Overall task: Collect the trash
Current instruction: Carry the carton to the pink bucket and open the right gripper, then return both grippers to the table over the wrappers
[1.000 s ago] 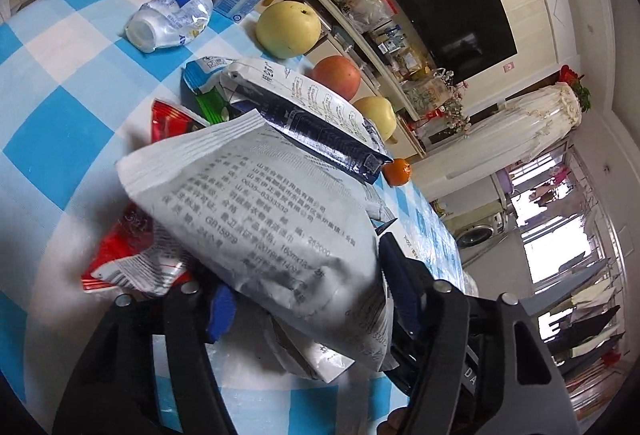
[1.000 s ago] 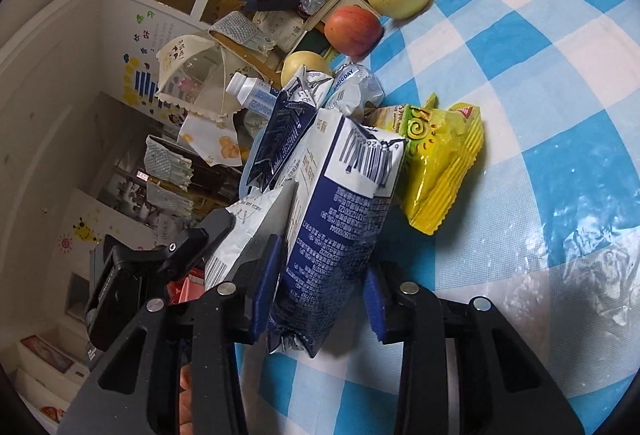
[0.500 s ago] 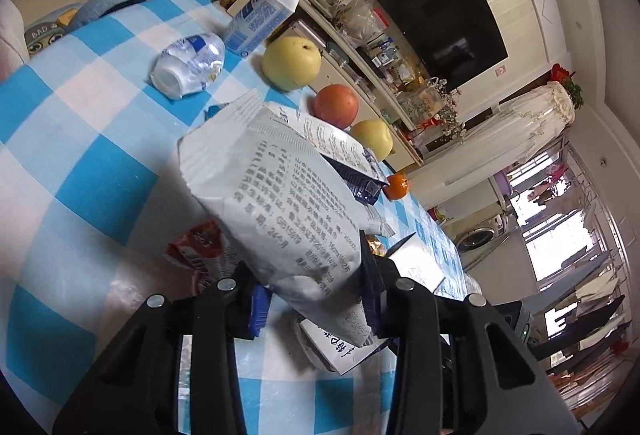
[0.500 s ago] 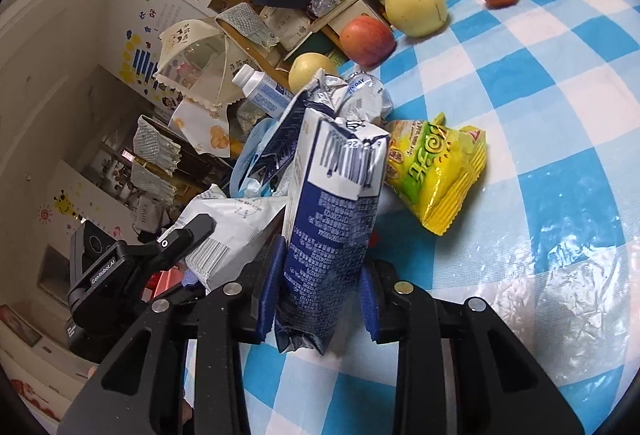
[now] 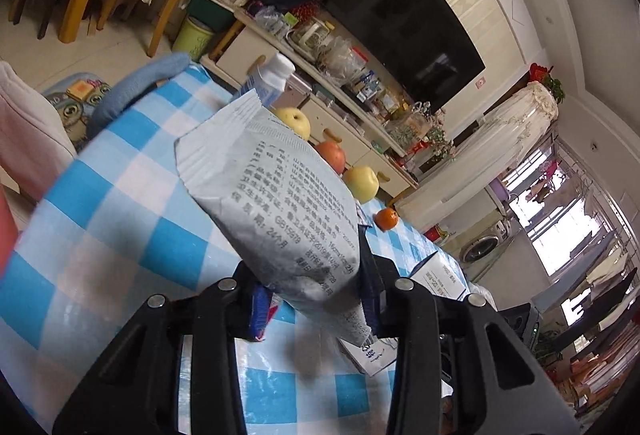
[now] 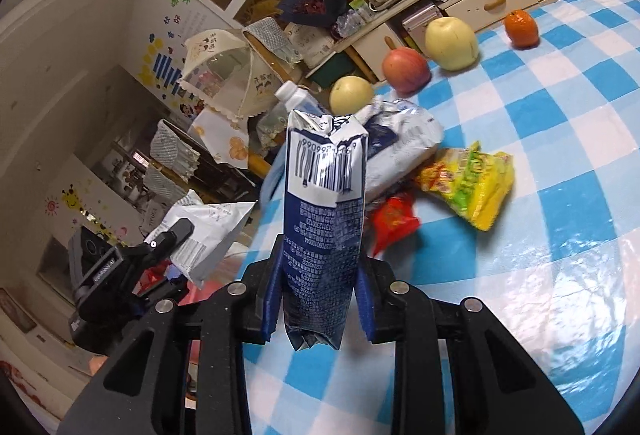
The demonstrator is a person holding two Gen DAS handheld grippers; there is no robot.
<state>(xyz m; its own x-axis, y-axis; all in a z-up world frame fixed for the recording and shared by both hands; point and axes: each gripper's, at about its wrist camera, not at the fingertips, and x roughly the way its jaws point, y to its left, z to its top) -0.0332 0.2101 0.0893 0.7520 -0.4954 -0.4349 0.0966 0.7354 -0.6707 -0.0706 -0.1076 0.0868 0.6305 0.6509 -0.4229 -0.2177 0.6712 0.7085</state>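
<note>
My left gripper (image 5: 312,299) is shut on a grey-white printed packet (image 5: 280,203), held up above the blue-and-white checked tablecloth (image 5: 120,195). It also shows in the right wrist view (image 6: 208,231), off the table's left edge. My right gripper (image 6: 318,299) is shut on a crushed dark-blue carton with a barcode (image 6: 324,203), held upright above the cloth. On the table lie a white-blue wrapper (image 6: 404,143), a yellow snack bag (image 6: 472,183) and a red wrapper (image 6: 392,219).
Fruit sits along the far edge: a yellow pear (image 6: 452,37), a red apple (image 6: 406,69), another pear (image 6: 351,95), an orange (image 6: 520,28). A white bottle (image 5: 268,83) stands behind the packet. A white box (image 5: 436,275) lies at the right.
Both grippers have risen with their loads. The left one has lifted the grey packet off the pile and swung away to the table's edge; the right one has raised the carton upright.
</note>
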